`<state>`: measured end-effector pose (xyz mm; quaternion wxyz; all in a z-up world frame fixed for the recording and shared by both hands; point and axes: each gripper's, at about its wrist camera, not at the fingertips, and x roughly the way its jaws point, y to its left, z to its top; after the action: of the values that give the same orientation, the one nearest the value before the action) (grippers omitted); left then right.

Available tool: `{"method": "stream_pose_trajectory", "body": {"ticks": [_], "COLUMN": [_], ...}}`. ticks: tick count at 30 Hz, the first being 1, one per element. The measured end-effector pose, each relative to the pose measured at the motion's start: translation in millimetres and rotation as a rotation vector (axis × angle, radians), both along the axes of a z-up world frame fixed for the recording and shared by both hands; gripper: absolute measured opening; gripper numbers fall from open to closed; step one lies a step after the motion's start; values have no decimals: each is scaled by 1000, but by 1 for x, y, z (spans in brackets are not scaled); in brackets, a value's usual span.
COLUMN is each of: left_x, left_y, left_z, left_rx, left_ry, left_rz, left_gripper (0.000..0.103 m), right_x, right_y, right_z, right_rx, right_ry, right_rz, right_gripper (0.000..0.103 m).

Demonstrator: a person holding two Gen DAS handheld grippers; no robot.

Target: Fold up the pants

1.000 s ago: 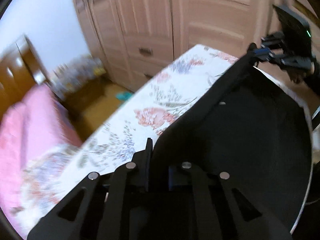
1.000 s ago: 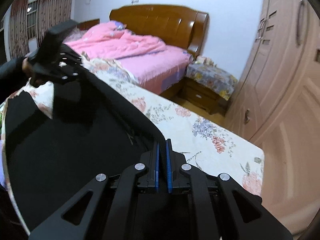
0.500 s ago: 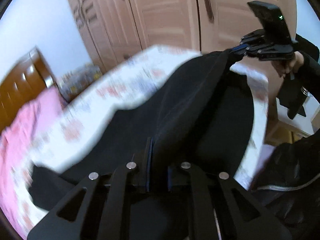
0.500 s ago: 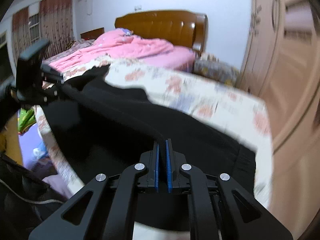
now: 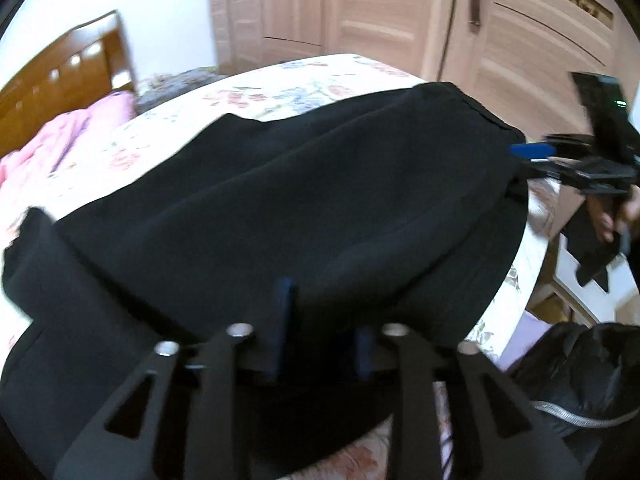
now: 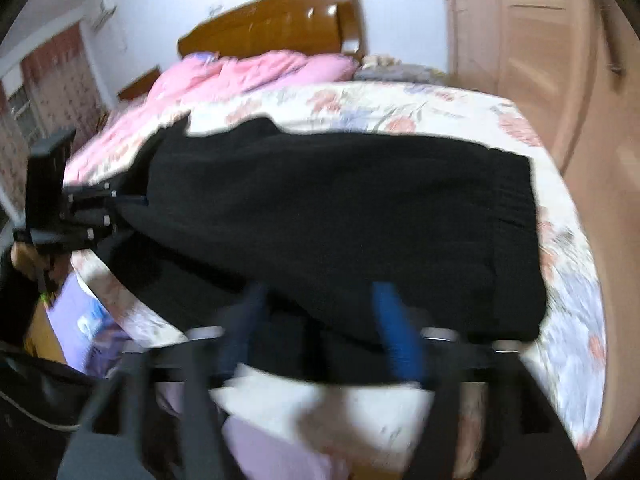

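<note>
The black pants (image 5: 280,200) lie doubled over on the flowered bed (image 6: 400,108). My left gripper (image 5: 320,320) and right gripper (image 6: 320,320) both have fingers apart, empty. I reckon more folds remain.

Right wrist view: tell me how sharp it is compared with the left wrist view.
Right wrist view: heavy motion smear, the right claw and its blue pads streaked, the black fabric pants soft-edged. Left wrist view: milder blur, the left claw readable; fisheye bends the pale wooden wardrobe doors.
</note>
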<state>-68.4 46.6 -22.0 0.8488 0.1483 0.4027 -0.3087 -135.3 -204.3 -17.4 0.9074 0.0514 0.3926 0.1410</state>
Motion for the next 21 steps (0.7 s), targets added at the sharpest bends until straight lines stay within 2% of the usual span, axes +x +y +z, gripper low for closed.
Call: {"method": "stream_pose_trajectory", "body": {"ticks": [2, 3, 5, 7, 9, 12, 14, 17, 19, 21], "left_x": [-13, -22, -27, -23, -13, 3, 10, 18, 24, 32], "left_y": [8, 18, 34, 51, 62, 85, 95, 96, 88, 81], "left_z": [16, 25, 31, 26, 12, -12, -20, -21, -18, -15], "left_rx": [-68, -146, -293, -389, -416, -483, -557, -572, -545, -504], "left_ry": [-38, -38, 32, 109, 195, 294, 327, 322, 305, 291], "left_rz": [72, 104, 148, 247, 341, 474, 498, 512, 500, 507], "left_gripper": [101, 101, 101, 101, 101, 100, 100, 100, 100, 100], "right_x": [-13, -20, -26, -26, -22, -15, -7, -1, 3, 3], "right_y": [-6, -12, -26, -35, -48, -63, -66, -68, -69, -69], "right_z": [11, 12, 2, -12, -24, -32, -36, -41, -42, -45], "right_rx": [55, 109, 211, 270, 348, 441, 453, 462, 455, 438], "right_ry": [-27, -21, 30, 76, 84, 73, 78, 84, 80, 82], "right_rz": [-44, -83, -149, -201, -257, -317, -334, -346, -356, -362], "right_gripper": [88, 88, 88, 77, 69, 68, 65, 56, 41, 33]}}
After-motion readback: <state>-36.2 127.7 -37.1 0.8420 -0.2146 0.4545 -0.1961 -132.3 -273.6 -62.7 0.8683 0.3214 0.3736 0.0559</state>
